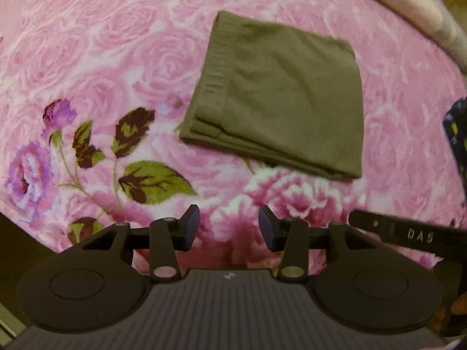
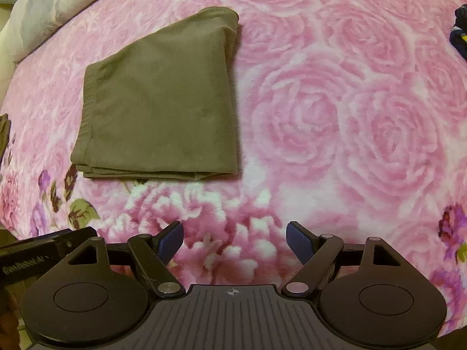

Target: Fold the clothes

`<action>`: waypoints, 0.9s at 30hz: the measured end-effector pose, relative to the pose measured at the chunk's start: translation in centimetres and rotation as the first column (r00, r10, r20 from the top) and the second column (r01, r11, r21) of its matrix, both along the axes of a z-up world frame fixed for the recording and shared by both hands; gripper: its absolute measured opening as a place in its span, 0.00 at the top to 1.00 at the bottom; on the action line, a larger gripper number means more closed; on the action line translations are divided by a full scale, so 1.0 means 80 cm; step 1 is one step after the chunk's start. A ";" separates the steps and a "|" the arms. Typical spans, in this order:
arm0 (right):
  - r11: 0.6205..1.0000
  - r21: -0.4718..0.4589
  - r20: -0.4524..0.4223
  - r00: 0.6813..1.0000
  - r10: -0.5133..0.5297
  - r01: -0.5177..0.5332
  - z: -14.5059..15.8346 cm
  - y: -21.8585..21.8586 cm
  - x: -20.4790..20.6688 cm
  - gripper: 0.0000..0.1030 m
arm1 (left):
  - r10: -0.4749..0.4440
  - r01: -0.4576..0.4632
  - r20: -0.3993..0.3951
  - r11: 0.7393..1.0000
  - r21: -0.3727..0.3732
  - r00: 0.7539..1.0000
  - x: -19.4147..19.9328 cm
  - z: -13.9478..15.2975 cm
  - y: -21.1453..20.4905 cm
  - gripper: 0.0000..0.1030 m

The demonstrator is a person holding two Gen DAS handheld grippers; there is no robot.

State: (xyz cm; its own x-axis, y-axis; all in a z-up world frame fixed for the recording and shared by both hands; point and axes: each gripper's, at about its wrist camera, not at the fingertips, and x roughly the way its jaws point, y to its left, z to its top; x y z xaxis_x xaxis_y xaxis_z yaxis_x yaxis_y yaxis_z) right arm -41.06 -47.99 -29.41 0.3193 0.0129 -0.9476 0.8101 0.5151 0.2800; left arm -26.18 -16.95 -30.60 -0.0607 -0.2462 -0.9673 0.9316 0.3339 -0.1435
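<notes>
Left wrist view: a folded olive-green garment (image 1: 277,96) lies flat on a pink rose-print blanket (image 1: 116,43).
The left gripper (image 1: 229,227) hovers short of the garment's layered near edge, fingers apart and empty. The right gripper (image 2: 235,240) hangs over bare blanket beside it, fingers spread wider, holding nothing.

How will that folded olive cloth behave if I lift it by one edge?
The cloth would probably sag and unfold: its near edge shows several loose stacked layers. It looks thin and soft, so likely light. Pushed, it would probably bunch rather than slide, since the blanket under it looks plush.
</notes>
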 end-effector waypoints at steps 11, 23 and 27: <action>0.986 0.071 0.217 0.962 -0.164 0.152 -0.013 -0.049 -0.034 0.22 | 0.145 -0.178 -0.182 0.968 -0.179 0.973 0.102 -0.015 -0.035 0.58; 0.957 0.202 0.383 0.882 -0.274 0.210 -0.053 -0.096 0.007 0.22 | 0.171 -0.270 -0.477 0.952 -0.146 0.862 0.152 -0.099 -0.087 0.55; 0.957 0.216 0.398 0.878 -0.268 0.194 -0.064 -0.106 0.017 0.23 | 0.123 -0.228 -0.515 0.963 -0.146 0.849 0.157 -0.111 -0.104 0.54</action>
State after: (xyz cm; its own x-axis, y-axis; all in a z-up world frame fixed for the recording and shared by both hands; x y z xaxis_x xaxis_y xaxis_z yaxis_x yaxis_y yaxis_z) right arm -39.71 -56.45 -34.50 0.6982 0.0338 -0.7151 0.6880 0.2445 0.6833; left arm -13.64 -25.24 -39.46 -0.4576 -0.4777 -0.7500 0.6460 0.4010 -0.6495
